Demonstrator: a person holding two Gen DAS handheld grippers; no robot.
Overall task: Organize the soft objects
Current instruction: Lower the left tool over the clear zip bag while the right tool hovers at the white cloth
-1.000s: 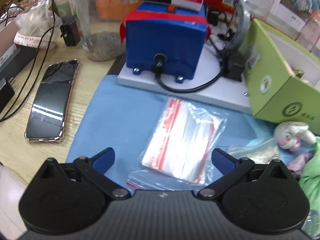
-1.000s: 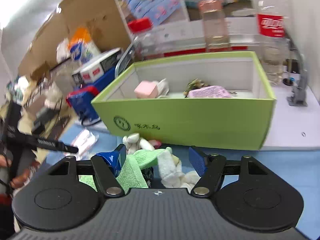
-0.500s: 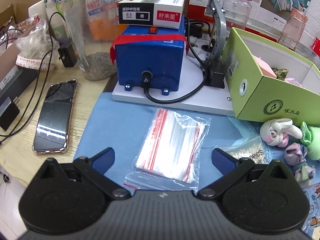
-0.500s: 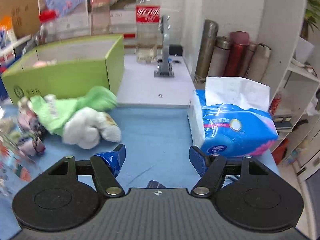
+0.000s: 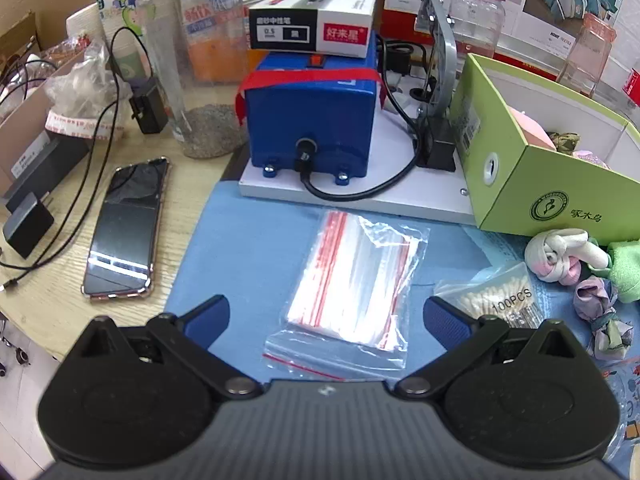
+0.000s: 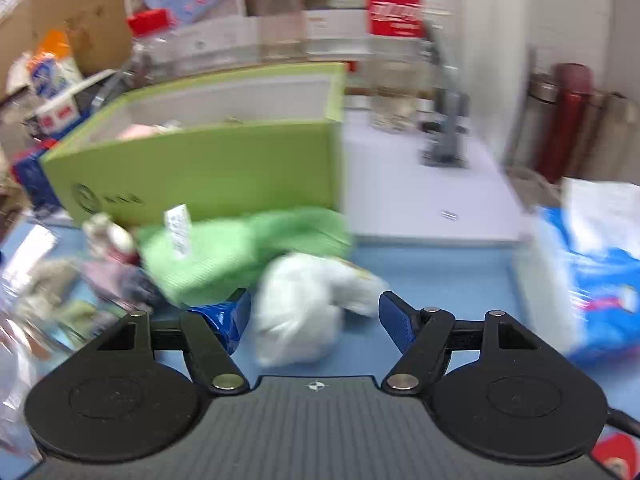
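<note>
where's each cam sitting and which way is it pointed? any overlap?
Left wrist: on the left gripper, facing the zip bags and blue machine; its own open jaws show.
Right wrist: on the right gripper, facing the white plush; open jaws show, view blurred.
Shared: the green box.

Box (image 5: 560, 184) sitting at rear right on mat (image 5: 248, 256), toys (image 5: 560, 254) lying just in front of box, bag pack (image 5: 352, 280) left of box, phone (image 5: 124, 228) lying further left, off mat.
</note>
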